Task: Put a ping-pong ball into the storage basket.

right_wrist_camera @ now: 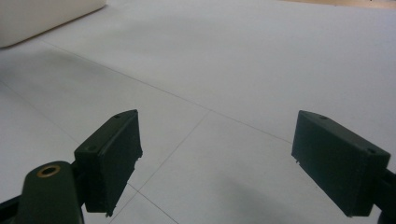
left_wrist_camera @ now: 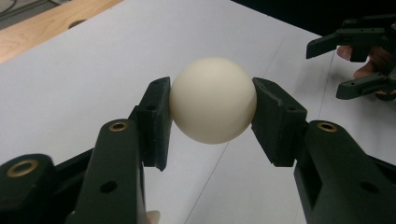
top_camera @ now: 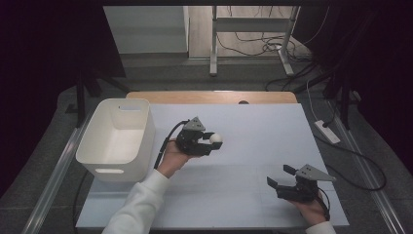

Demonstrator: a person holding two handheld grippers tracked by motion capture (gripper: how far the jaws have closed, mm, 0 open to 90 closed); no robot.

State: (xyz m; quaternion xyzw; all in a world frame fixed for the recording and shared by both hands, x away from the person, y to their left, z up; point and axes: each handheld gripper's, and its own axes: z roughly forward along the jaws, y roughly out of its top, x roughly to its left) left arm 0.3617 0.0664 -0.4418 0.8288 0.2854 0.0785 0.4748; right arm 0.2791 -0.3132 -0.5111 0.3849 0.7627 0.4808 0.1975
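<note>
Ball held up, bin waiting beside it

The white bin [top_camera: 117,138] sits just left of the left gripper [top_camera: 210,142], which is clamped on the cream ball [left_wrist_camera: 213,100]; keep that squeeze steady while carrying. The right gripper [top_camera: 277,176] rests apart, empty.

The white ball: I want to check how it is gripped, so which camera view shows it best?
The left gripper view: the white ball is large and sharp there, pressed between the left gripper's two black jaws, above the table. The high view shows it small at that gripper's tip, right of the white bin.
</note>
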